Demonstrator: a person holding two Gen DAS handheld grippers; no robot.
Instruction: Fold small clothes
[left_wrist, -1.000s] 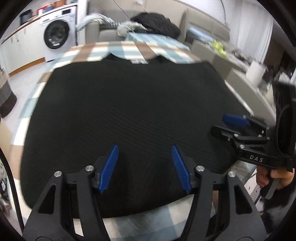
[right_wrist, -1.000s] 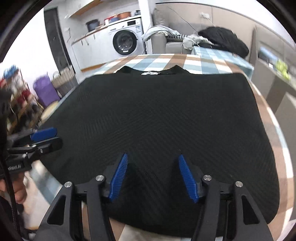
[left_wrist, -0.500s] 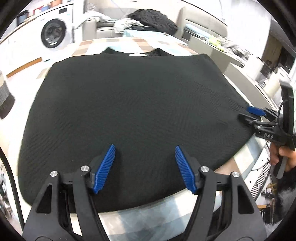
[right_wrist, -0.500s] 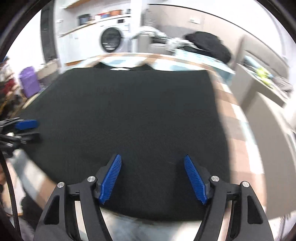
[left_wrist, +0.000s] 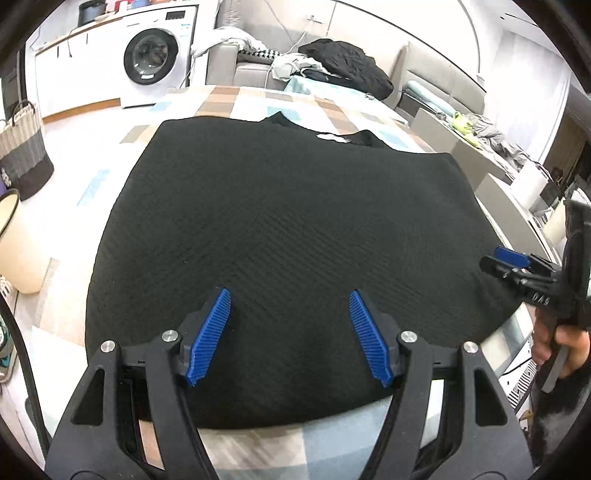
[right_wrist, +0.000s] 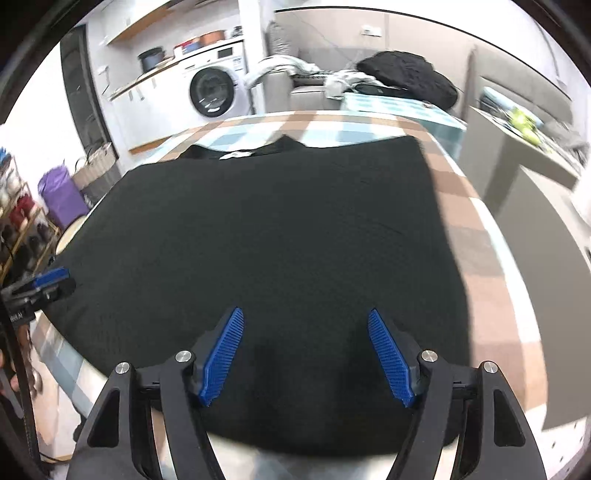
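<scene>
Between the blue ribbed pads of the left hand-held gripper (left_wrist: 290, 334) nothing is caught: its jaws stand apart above the near hem of the black ribbed knit garment (left_wrist: 288, 236), and none of the cloth is pinched. The right hand-held gripper (right_wrist: 306, 354) is likewise spread with nothing between its pads, poised over the same near edge further toward the garment's right side; in the left wrist view it shows at the right border, with the person's hand (left_wrist: 561, 347) on its handle.

Outward from both, the garment lies spread flat on the checked tan, blue and white cloth-covered surface (left_wrist: 258, 101), neckline and white label (left_wrist: 332, 137) at the far end, hem nearest the grippers. No sleeves show at either side, so they may be tucked under already, though I cannot tell that for sure. The body itself appears as one smooth rectangle, without a crosswise fold.

My judgement is that the work is at an early-to-middle stage: laid out and smoothed, perhaps narrowed, with gripping the hem, folding toward the collar, and any final halving left.
</scene>
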